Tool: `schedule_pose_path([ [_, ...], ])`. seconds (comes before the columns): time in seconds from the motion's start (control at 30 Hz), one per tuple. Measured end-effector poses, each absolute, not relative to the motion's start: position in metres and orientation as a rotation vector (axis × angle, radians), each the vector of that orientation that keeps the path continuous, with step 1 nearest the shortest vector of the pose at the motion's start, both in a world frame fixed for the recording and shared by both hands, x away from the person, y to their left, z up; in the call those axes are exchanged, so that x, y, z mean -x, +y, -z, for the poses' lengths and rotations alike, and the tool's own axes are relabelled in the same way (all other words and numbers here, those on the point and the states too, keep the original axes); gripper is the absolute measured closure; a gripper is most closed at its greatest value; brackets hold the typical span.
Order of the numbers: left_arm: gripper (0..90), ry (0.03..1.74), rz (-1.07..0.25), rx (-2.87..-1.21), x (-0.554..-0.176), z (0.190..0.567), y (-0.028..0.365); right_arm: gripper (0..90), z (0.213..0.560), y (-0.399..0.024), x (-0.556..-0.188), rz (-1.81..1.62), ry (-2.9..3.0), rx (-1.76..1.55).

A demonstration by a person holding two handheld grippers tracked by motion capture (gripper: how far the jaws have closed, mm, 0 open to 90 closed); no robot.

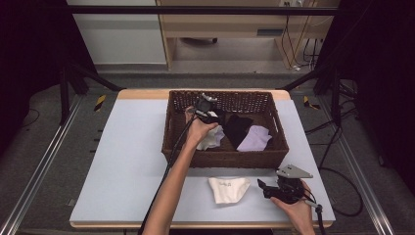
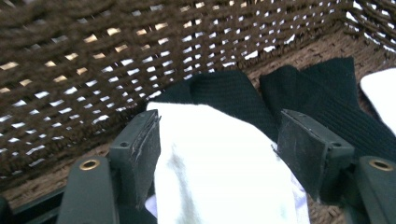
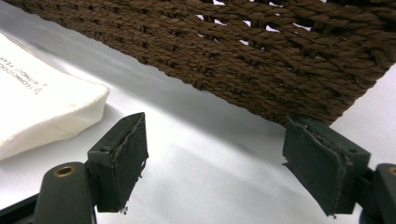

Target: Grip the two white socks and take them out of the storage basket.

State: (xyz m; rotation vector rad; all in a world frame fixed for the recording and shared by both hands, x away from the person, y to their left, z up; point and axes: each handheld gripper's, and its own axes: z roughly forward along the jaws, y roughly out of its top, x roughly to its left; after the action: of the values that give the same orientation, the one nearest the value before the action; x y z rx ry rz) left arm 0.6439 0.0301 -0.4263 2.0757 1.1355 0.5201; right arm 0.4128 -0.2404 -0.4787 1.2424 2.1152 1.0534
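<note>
Inside the basket (image 1: 223, 159), near its back wall, the left gripper (image 2: 217, 140) straddles a white sock (image 2: 224, 172), jaws apart; the right gripper (image 3: 215, 161) gapes empty over bare table (image 1: 122, 161).

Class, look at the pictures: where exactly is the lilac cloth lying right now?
In the high view the lilac cloth lies inside the brown wicker basket, at its right end near the front wall, right beside a black cloth.

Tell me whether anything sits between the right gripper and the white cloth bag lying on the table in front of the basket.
Nothing visible does. The right gripper rests open on the table, and only bare tabletop separates it from the white cloth bag. The basket stands behind both.
</note>
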Motion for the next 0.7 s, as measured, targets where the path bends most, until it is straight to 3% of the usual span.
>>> schedule_pose_path([
  [0.23,40.5,1.144,-0.502,-2.124,-0.6448,0.4324,0.0290,22.2,0.4777,-0.2404,-0.4121,-1.059,2.115,-1.238],
  [0.47,65.9,1.168,-0.453,-2.136,-0.6426,0.4331,0.0302,22.7,0.4793,-0.2387,-0.4124,-1.052,2.129,-1.237],
  [0.7,82.6,1.201,-0.417,-2.113,-0.6407,0.4309,0.0381,22.9,0.4787,-0.2395,-0.4122,-1.051,2.127,-1.234],
])
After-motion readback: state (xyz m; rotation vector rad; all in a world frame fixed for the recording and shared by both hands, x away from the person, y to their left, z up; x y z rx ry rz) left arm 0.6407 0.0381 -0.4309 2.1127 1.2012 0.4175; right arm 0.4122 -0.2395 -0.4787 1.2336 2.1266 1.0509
